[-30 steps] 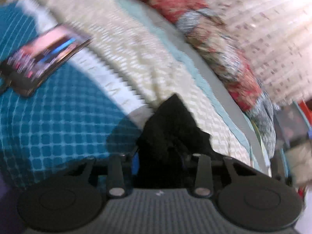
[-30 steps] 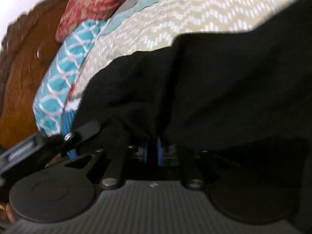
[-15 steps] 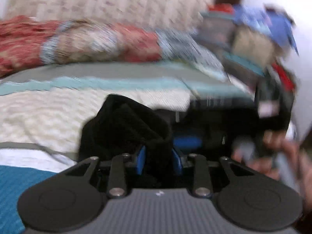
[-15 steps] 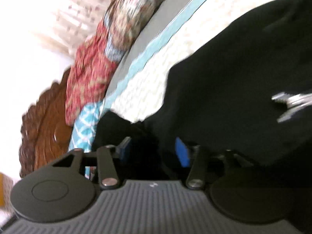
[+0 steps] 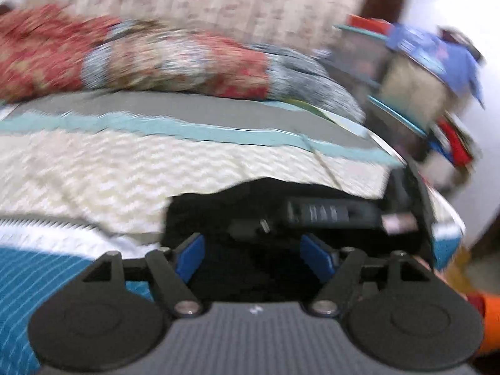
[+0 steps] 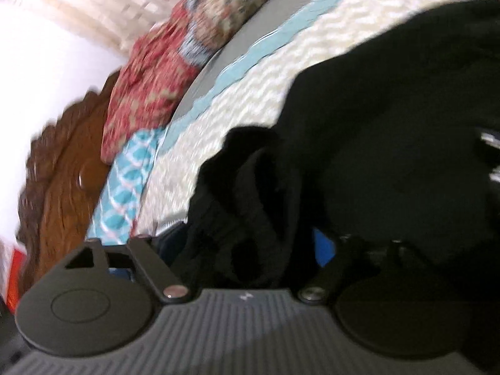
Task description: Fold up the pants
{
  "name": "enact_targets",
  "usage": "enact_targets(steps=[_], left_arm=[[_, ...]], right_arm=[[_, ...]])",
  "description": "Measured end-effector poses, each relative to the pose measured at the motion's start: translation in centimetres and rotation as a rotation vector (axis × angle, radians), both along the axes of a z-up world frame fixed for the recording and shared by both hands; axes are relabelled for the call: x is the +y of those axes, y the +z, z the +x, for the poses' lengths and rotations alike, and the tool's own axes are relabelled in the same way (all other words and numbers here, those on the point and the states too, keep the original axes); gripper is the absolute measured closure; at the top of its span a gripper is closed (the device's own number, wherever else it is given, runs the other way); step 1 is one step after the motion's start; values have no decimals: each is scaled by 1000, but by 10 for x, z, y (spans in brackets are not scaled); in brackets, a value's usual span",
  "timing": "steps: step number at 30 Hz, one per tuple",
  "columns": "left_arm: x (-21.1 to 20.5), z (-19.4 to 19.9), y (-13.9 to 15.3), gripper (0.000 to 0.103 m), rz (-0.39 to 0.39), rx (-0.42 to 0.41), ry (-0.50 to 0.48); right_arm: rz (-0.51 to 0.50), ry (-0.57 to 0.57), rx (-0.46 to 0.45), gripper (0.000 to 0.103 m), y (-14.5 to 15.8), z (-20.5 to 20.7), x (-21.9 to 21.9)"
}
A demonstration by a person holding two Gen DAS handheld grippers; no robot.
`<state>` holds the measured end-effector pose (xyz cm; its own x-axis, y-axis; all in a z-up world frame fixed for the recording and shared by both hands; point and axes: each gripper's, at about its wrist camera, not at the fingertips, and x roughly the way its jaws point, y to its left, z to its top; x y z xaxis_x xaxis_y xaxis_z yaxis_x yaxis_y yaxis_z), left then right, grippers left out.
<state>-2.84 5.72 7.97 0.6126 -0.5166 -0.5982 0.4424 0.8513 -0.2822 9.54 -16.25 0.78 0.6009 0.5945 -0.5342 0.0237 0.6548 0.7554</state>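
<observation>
With the left gripper [image 5: 253, 250] spread wide and released over the black fabric pants [image 6: 390, 125] at lower centre, and the right gripper [image 6: 250, 243] apparently released too, both should retreat slowly, avoiding snags.

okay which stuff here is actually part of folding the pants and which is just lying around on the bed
Part of the job: black pants, left gripper, right gripper.

Just lying about: red patterned pillow, teal patterned pillow, cluttered shelf, wooden headboard.
</observation>
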Motion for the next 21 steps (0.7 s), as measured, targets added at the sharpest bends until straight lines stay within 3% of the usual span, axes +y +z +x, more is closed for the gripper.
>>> enact_targets(steps=[3, 6, 8, 10, 12, 13, 17, 21], left_arm=[[17, 13, 3, 34, -49, 37, 80], [18, 29, 5, 34, -95, 48, 107], [12, 32, 5, 34, -97, 40, 90], [-5, 35, 0, 34, -70, 31, 56], [-25, 38, -9, 35, -43, 49, 22], [-33, 37, -13, 36, -34, 58, 5], [-59, 40, -24, 36, -14, 74, -58], [-74, 42, -43, 40, 36, 133, -101]], right_arm=[[-138, 3, -103, 77, 19, -7, 8], [-255, -51, -262, 78, 46, -27, 3], [-371, -102, -314, 77, 53, -39, -4], [-475, -147, -268, 70, 44, -43, -13], [-584, -181, -174, 50, 29, -41, -19], [-612, -212, -145, 50, 25, -44, -24], [-578, -329, -225, 47, 40, -61, -36], [-520, -301, -295, 48, 52, -69, -40]])
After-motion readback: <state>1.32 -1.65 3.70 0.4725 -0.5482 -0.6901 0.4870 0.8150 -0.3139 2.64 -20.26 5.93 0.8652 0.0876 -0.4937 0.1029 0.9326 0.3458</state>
